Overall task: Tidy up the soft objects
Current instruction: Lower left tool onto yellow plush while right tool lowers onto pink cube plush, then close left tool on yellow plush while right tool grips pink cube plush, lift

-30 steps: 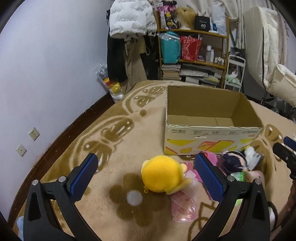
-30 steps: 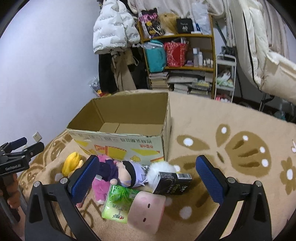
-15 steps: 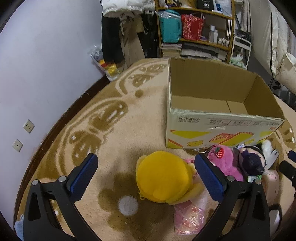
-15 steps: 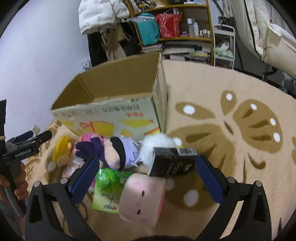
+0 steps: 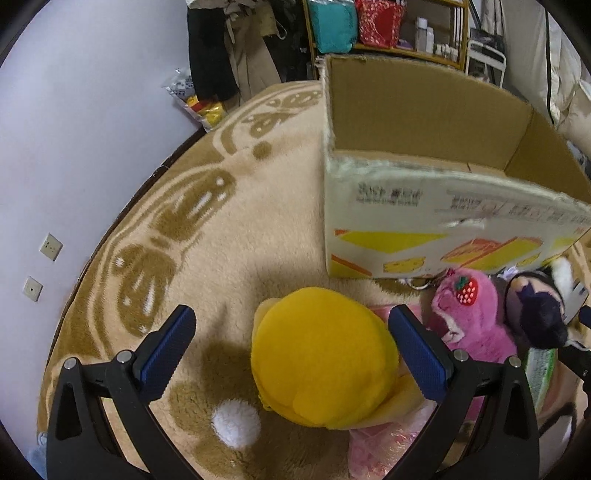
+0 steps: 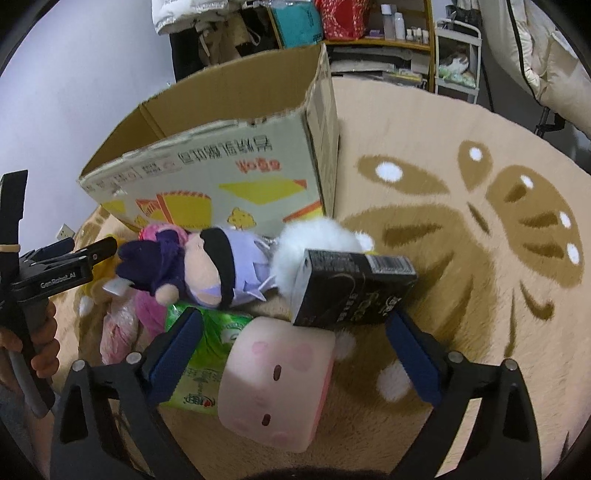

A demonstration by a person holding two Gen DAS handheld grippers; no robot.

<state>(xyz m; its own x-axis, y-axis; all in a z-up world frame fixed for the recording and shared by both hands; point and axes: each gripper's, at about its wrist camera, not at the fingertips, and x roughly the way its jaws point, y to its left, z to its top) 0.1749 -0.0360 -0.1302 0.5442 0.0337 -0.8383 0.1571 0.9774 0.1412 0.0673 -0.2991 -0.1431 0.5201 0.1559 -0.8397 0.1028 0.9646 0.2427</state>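
Observation:
A yellow plush [image 5: 321, 365] lies on the rug in front of an open cardboard box [image 5: 436, 221]. My left gripper [image 5: 291, 354] is open, its jaws either side of the yellow plush, the right one close to it. Beside it lie a pink strawberry plush [image 5: 469, 321] and a purple-haired doll [image 5: 539, 314]. In the right wrist view my right gripper [image 6: 291, 350] is open over a pink cube plush [image 6: 277, 373]. The doll [image 6: 207, 269], a white fluffy toy [image 6: 314, 240], a black carton [image 6: 351, 291] and a green tissue pack [image 6: 207, 354] lie by the box [image 6: 221, 166].
A beige patterned rug [image 6: 480, 240] covers the floor. The wall [image 5: 74, 147] is at the left. Shelves with bags and books [image 5: 369, 29] stand behind the box. A pink plastic packet [image 5: 384, 446] lies under the yellow plush. The left gripper shows in the right wrist view [image 6: 62, 262].
Both grippers have moved down and forward toward the toys. The yellow plush now sits between the left jaws, and the pink cube between the right jaws.

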